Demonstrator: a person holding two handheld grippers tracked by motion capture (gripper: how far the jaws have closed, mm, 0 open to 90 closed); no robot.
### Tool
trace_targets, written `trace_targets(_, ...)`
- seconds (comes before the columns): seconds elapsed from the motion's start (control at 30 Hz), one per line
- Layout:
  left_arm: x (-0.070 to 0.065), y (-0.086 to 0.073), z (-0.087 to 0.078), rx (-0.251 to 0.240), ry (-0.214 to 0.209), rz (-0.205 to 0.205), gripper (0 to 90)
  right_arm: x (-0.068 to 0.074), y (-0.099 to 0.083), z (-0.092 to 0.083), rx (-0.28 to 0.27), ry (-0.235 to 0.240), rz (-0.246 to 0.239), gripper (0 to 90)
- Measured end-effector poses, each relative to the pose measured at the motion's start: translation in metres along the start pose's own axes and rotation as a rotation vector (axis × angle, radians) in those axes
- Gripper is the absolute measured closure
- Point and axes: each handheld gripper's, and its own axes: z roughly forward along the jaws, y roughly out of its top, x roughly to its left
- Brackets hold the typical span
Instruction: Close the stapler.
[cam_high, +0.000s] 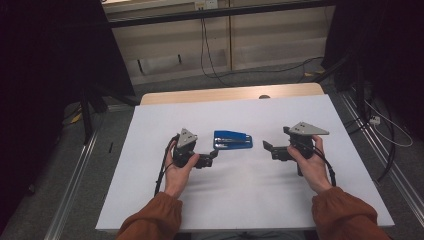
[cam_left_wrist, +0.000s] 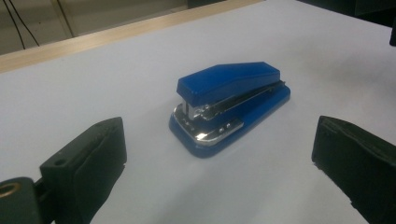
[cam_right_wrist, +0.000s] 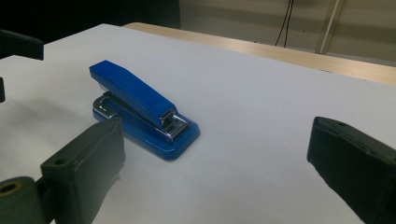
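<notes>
Blue stapler (cam_high: 233, 140) lies flat near the table's (cam_high: 150, 200) middle, on the white top, w/ nothing touching it. Left gripper (cam_high: 212, 156) sits just left of it, jaws spread wide & empty, aimed at it. Right gripper (cam_high: 269, 148) is on the other side, a bit farther off, jaws also spread, holding nothing. Both hands stay low over the table; stapler is between the 2 grippers.

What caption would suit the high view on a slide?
Two hand-held grippers, left gripper and right gripper, face a blue stapler lying on a white table, both open and apart from it.
</notes>
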Motion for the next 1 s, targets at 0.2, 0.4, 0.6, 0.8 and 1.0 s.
trace_targets(0.2, 0.002, -0.008, -0.015, -0.01, 0.026, -0.017, 3.3, 0.004, -0.001, -0.006, -0.012, -0.005, 0.003, 4.8)
trace_targets(0.4, 0.004, -0.013, -0.027, -0.021, 0.049, -0.021, 3.2, 0.004, -0.003, -0.012, -0.014, -0.027, 0.0, 3.4)
trace_targets(0.6, 0.001, -0.018, -0.044, -0.044, 0.072, -0.005, 3.2, 0.004, -0.006, -0.021, -0.037, -0.049, -0.005, 2.8)
trace_targets(0.8, 0.0, -0.025, -0.061, -0.077, 0.101, -0.014, 3.5, 0.007, -0.009, -0.029, -0.053, -0.066, -0.025, 2.3)
trace_targets(1.0, 0.0, -0.03, -0.074, -0.091, 0.099, -0.016, 3.6, 0.01, -0.016, -0.036, -0.046, -0.081, -0.039, 2.8)
